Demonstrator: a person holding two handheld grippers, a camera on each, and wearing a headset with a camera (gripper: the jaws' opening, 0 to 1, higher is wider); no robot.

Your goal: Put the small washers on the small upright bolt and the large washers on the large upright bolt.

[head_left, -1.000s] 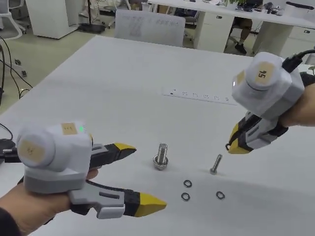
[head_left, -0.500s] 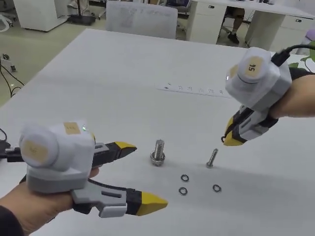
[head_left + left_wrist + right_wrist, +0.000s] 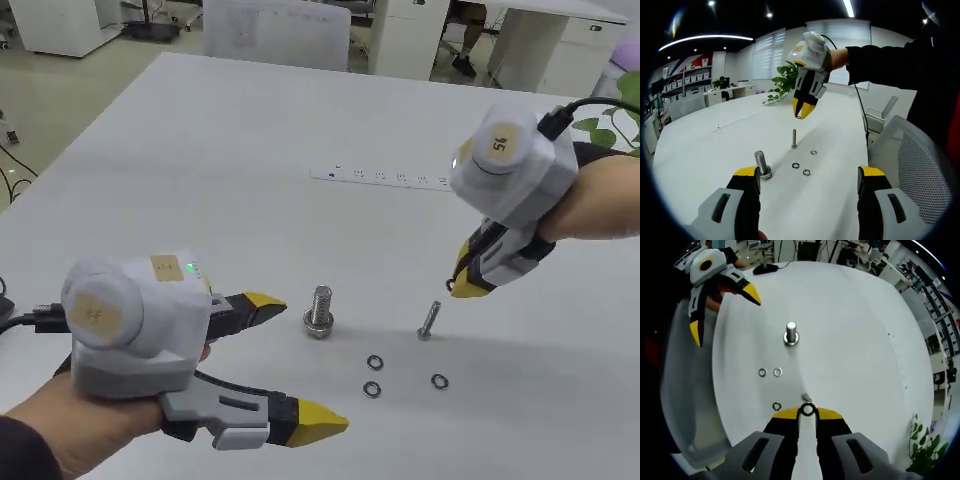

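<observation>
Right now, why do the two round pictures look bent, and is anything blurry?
Left gripper view: fisheye lens bows the table edge; large bolt sharp. Right gripper view: same bulge, washer in the right hand-held gripper crisp. Head view: straight lines, soft shadows.

Even overhead light is brightening the white table [image 3: 250, 150]; ceiling strips [image 3: 705, 37] are glaring upper left, edges bending.

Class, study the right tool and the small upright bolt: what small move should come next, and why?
Probably ease the right tool down and slightly toward the small bolt, centring its washer over the tip: the tool is shut on that washer and hangs just above the bolt.
</observation>
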